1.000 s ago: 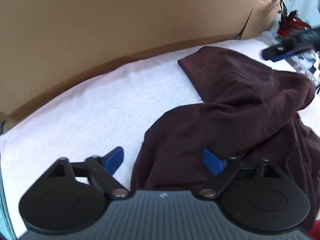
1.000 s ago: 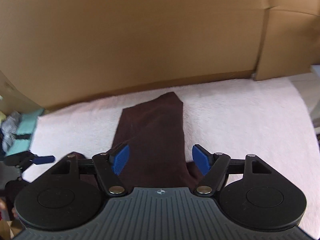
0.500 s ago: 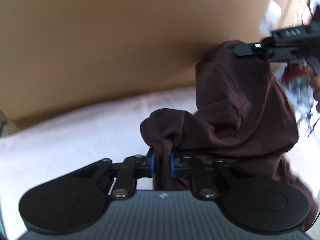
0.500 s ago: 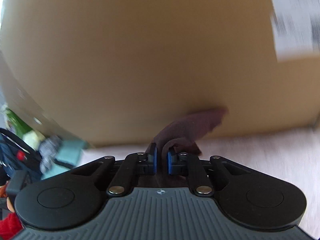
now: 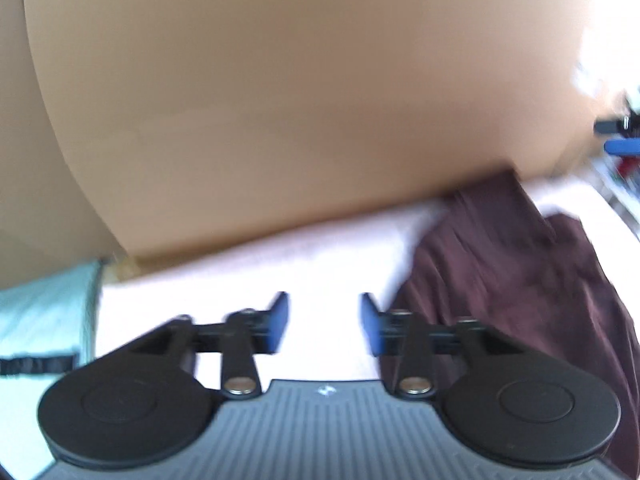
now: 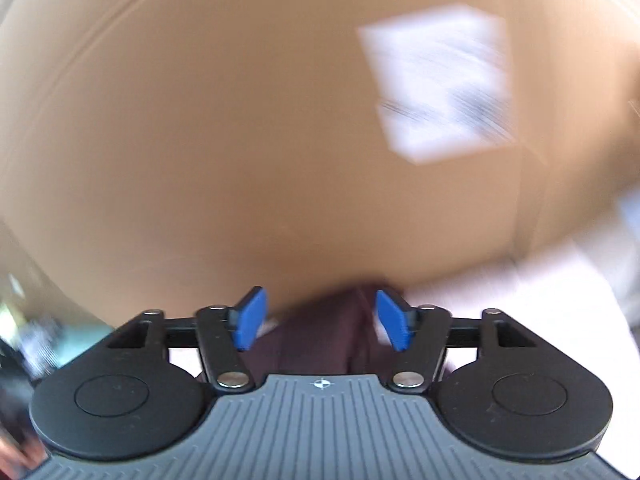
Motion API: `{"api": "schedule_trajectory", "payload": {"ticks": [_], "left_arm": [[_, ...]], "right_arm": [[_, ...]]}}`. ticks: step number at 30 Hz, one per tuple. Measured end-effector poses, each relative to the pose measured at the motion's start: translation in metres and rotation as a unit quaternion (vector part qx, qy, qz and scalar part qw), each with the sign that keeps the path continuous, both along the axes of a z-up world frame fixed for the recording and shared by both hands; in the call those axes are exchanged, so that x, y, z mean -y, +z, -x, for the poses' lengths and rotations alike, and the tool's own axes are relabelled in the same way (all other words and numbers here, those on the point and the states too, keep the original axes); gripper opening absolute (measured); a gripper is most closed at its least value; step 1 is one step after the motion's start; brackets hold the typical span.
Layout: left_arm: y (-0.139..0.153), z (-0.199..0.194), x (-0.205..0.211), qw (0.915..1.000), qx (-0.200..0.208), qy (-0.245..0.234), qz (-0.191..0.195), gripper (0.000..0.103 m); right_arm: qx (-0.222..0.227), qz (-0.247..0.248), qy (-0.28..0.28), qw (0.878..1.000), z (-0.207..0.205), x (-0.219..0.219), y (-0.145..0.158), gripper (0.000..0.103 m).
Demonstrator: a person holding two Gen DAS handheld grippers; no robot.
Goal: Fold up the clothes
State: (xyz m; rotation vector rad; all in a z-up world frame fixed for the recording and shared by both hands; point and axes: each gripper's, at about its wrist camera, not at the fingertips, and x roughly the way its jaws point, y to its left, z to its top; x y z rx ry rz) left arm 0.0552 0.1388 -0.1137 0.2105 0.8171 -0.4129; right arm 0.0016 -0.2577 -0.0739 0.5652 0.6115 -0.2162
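Garment [image 5: 520, 280] lies right of the left fingers [image 5: 280, 320], beneath the right fingers [image 6: 250, 320]; both pairs opening, empty.

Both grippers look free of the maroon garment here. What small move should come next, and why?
Probably bring both grippers back down to the garment for a fresh grip. The left gripper has only white cover between its opening jaws, the cloth lying to its right. The right gripper, also opening, shows cloth beyond its pads, not pinched.
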Motion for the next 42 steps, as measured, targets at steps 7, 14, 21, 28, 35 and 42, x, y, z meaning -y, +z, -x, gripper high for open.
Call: {"api": "schedule_trajectory", "payload": {"ticks": [7,14,21,28,35,42], "left_arm": [[-0.033,0.089,0.042,0.9932,-0.084,-0.08,-0.01,0.073],[-0.057,0.11,0.05,0.9827,-0.153,-0.097,-0.038,0.095],[-0.078,0.129,0.049,0.972,-0.234,-0.005,-0.023,0.095],[-0.077,0.153,0.08,0.9834,-0.174,0.034,-0.038,0.069],[-0.063,0.141,0.05,0.9759,-0.147,0.157,-0.033,0.008],[0.005,0.101,-0.026,0.9606,-0.023,0.266,-0.076,0.008]], "right_arm": [[-0.185,0.092,-0.016,0.978,0.113,-0.037,-0.044,0.066],[-0.263,0.094,0.046,0.959,0.15,-0.074,-0.086,0.066],[-0.249,0.008,0.052,0.967,0.152,-0.081,-0.098,0.059],[-0.185,-0.042,0.09,0.978,0.162,-0.084,-0.073,0.017],[-0.089,-0.076,0.105,0.988,0.191,-0.059,-0.012,0.016],[-0.135,-0.05,0.108,0.984,0.21,-0.042,-0.026,0.02]]}}
